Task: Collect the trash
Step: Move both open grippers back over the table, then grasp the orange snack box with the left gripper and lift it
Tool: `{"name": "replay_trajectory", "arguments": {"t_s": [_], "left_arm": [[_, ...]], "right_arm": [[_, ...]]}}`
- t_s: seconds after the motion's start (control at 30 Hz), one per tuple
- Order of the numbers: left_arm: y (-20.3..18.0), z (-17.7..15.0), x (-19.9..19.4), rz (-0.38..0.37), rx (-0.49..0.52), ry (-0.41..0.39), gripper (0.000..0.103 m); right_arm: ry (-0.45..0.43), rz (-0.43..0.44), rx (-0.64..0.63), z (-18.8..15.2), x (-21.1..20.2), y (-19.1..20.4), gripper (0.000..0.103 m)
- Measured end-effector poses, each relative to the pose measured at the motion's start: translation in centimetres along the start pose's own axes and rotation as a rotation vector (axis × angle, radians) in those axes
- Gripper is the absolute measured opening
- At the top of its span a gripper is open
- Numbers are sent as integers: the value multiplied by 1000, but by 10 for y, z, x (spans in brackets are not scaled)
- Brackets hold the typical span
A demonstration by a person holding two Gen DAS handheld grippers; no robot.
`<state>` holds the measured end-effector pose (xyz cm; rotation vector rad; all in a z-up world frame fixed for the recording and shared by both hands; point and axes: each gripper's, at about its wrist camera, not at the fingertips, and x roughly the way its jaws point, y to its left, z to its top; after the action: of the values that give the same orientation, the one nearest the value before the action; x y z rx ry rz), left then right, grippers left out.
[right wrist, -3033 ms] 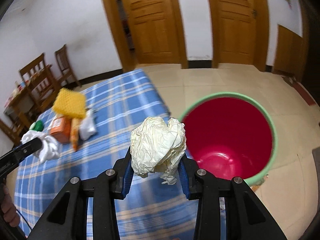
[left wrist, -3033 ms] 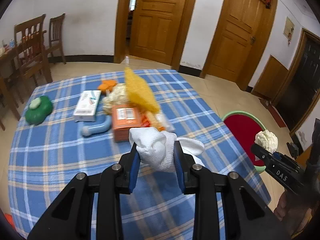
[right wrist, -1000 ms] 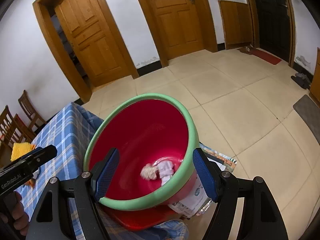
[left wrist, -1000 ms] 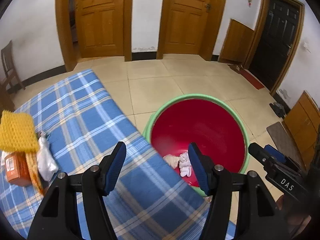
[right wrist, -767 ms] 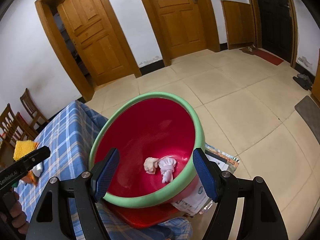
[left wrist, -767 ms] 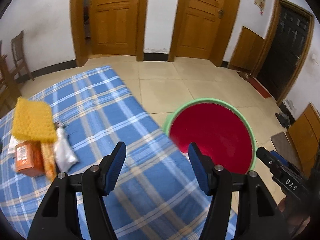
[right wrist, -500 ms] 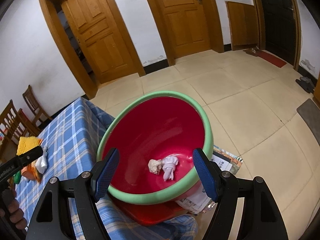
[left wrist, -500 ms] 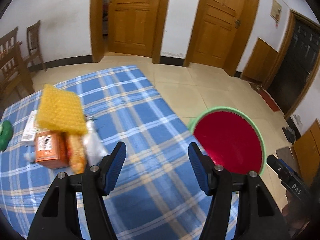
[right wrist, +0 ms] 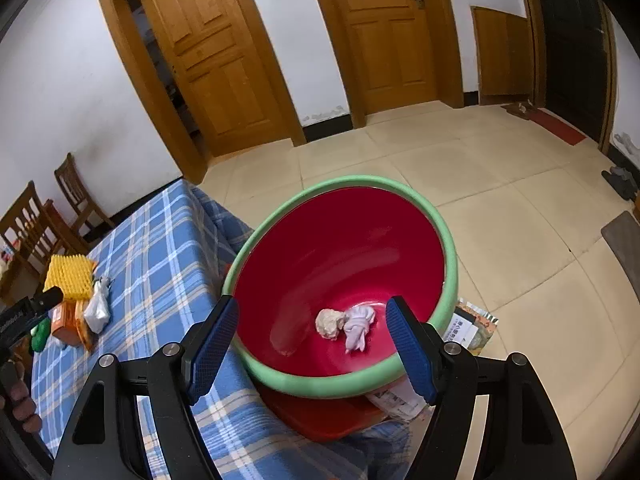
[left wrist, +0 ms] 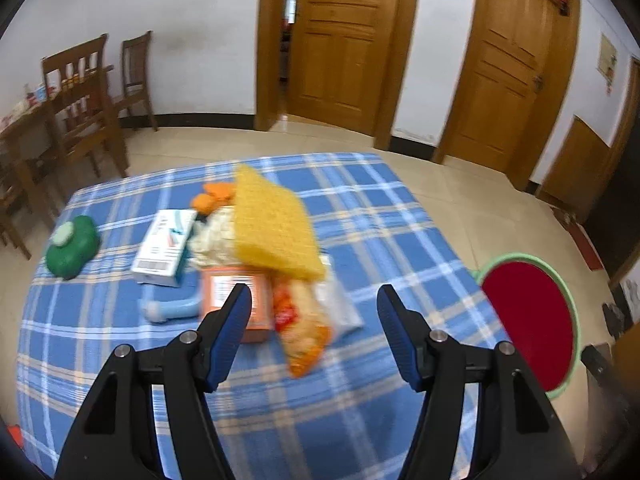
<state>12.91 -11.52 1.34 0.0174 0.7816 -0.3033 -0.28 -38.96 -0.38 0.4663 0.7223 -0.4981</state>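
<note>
My left gripper (left wrist: 314, 312) is open and empty, hovering over the blue checked tablecloth (left wrist: 360, 240) and facing a pile of trash: a yellow mesh sponge (left wrist: 272, 228), an orange box (left wrist: 236, 304), an orange snack packet (left wrist: 304, 332), a clear plastic bag (left wrist: 340, 304), crumpled paper (left wrist: 212, 236) and a white carton (left wrist: 166, 246). My right gripper (right wrist: 312, 340) is open and empty above the red basin with a green rim (right wrist: 340, 380), beside the table. A cream paper wad (right wrist: 330, 322) and a white cloth wad (right wrist: 358, 328) lie in the basin.
A green round container (left wrist: 72, 246), a pale blue tube (left wrist: 168, 308) and orange pieces (left wrist: 212, 196) also lie on the table. Wooden chairs (left wrist: 88, 112) stand at the far left. Printed paper (right wrist: 472, 332) lies under the basin on the tiled floor. A hand (right wrist: 20, 396) grips the left tool.
The left gripper swung left from over the basin to face the trash pile on the table. The right gripper barely shifted above the basin. Both wads now lie in the basin.
</note>
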Motion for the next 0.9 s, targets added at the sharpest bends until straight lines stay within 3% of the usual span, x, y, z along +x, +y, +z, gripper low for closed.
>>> {"name": "replay_trajectory", "arguments": {"t_s": [0.37,0.9], "left_arm": [[40,-3,18,83,-76,27,65],[50,-9,34,37,-103,48,67]], "right_arm": [[21,8,-40,-2,4,22,77],[54,26,-95,-4,17,52,77]]}}
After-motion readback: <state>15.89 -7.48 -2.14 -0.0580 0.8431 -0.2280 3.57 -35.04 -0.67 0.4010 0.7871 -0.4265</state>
